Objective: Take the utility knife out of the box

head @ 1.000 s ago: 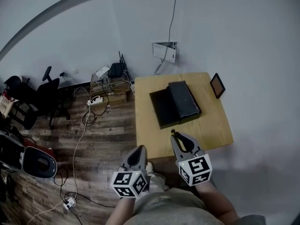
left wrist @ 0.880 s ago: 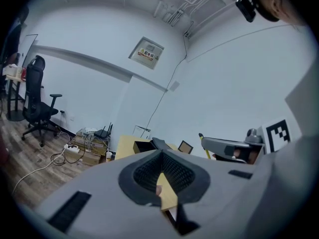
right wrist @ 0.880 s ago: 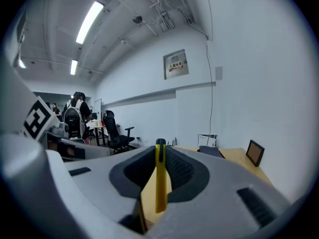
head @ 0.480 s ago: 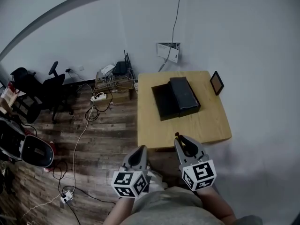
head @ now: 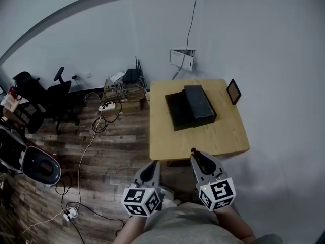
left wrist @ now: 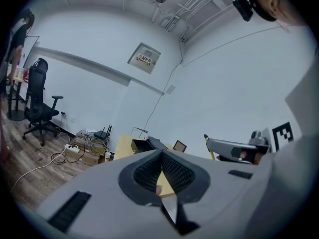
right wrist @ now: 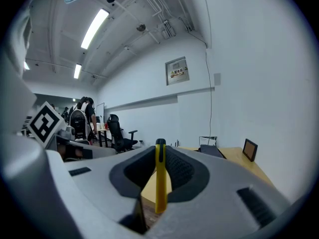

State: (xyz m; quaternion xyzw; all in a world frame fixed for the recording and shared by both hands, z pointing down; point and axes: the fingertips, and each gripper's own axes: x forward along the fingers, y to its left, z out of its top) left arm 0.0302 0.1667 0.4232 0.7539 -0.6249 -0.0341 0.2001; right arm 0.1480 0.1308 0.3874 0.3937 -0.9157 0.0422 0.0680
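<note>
The right gripper is clamped on the yellow utility knife, which stands upright between its pads. The left gripper is closed with nothing in it. Both have drawn back towards the person: a second ago the right one's tip hung over the near edge of the table, and now it is clear of it. The black box lies open, well apart. The knife is out, so the task looks done.

No legible text anywhere; wall sign lettering too small
</note>
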